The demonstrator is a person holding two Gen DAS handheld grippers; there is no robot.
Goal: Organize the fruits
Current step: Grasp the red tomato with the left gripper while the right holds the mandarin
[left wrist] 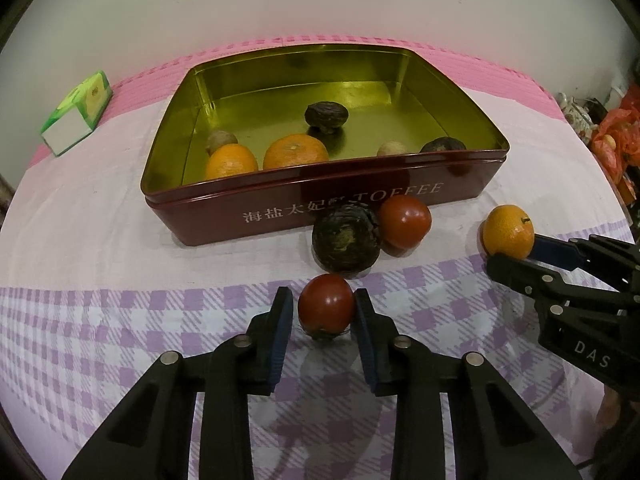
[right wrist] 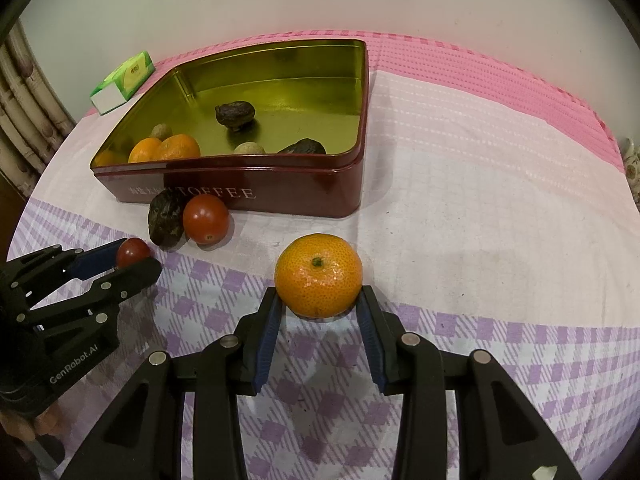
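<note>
Gripping a tomato [left wrist: 326,303] on the counter [left wrist: 120,320], the left hand-held gripper [left wrist: 322,312] is pinching it; the right hand-held gripper [right wrist: 319,306] is clamping an orange [right wrist: 319,275] (both before the tin [left wrist: 360,208]).

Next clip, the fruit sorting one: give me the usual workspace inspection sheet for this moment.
Surface: checked tablecloth, pink mat at the far edge.
Job's things: open toffee tin holding two oranges, two dark fruits and two pale round ones; outside it a dark fruit touching a tomato.
Clutter: green tissue pack.
Grippers: left hand-held gripper around a small tomato, right pad touching, left pad unclear; right hand-held gripper shut on an orange.
Cables: nothing seen.
Surroundings: plain wall, curtain, orange bag.
</note>
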